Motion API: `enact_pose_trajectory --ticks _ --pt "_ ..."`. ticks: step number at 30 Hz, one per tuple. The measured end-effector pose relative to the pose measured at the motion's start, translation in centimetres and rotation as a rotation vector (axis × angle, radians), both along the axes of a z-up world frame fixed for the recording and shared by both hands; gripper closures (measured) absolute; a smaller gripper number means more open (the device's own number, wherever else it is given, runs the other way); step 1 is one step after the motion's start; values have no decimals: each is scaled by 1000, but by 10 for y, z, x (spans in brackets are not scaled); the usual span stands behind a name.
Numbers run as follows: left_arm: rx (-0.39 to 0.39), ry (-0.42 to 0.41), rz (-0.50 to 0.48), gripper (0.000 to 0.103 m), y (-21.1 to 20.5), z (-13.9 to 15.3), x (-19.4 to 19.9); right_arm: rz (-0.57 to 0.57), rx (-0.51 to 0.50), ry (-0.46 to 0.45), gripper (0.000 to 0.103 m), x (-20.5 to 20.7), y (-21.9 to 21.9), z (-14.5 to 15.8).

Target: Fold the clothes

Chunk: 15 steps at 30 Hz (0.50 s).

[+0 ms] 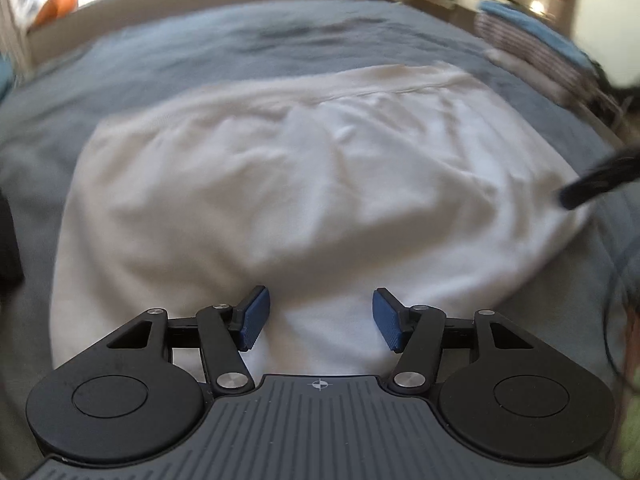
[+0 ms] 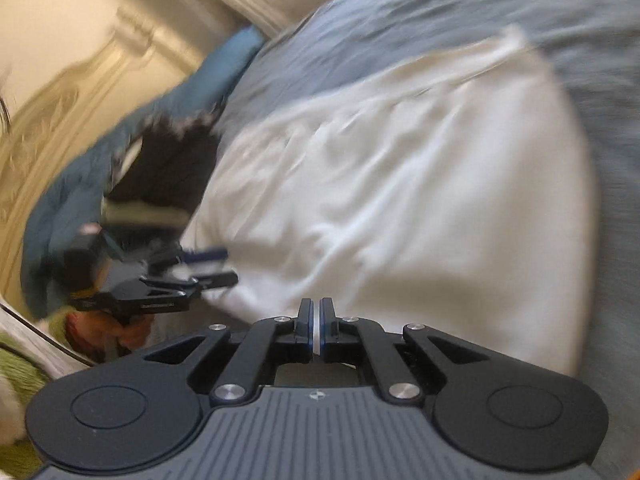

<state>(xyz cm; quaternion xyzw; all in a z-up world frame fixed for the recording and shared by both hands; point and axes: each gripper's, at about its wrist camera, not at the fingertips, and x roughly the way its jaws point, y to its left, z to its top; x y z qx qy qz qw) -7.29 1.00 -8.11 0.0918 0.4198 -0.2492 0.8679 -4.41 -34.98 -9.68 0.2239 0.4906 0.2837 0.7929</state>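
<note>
A white garment (image 1: 312, 184) lies spread and wrinkled on the blue-grey bed cover (image 1: 240, 40). My left gripper (image 1: 320, 292) hovers over the garment's near edge, its blue pads (image 1: 256, 316) wide apart with nothing between them. In the right wrist view the same garment (image 2: 420, 200) fills the middle, and the left gripper (image 2: 222, 266) stands open at its left edge, held by a hand (image 2: 120, 328). My right gripper (image 2: 319, 304) is shut, with a thin sliver of white cloth pinched between its pads at the garment's near edge. It appears blurred at the garment's right corner (image 1: 566, 200).
A stack of folded clothes (image 1: 532, 40), striped and blue, sits at the bed's far right. A teal blanket (image 2: 80, 184) and a black garment (image 2: 168, 160) lie along the bed's left side by a beige wall. The bed's beige frame (image 1: 200, 4) runs behind.
</note>
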Motion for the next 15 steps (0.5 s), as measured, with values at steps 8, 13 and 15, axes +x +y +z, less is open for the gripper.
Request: enact_pose_trajectory --ticks 8,13,15 --pt "-164 54 -21 54 25 -1 -27 34 -121 120 102 15 14 -27" --pt "-266 89 192 64 80 -10 -11 17 -121 136 102 18 16 -29" --pt "-263 103 257 75 103 -19 -8 8 -115 146 102 19 16 -30"
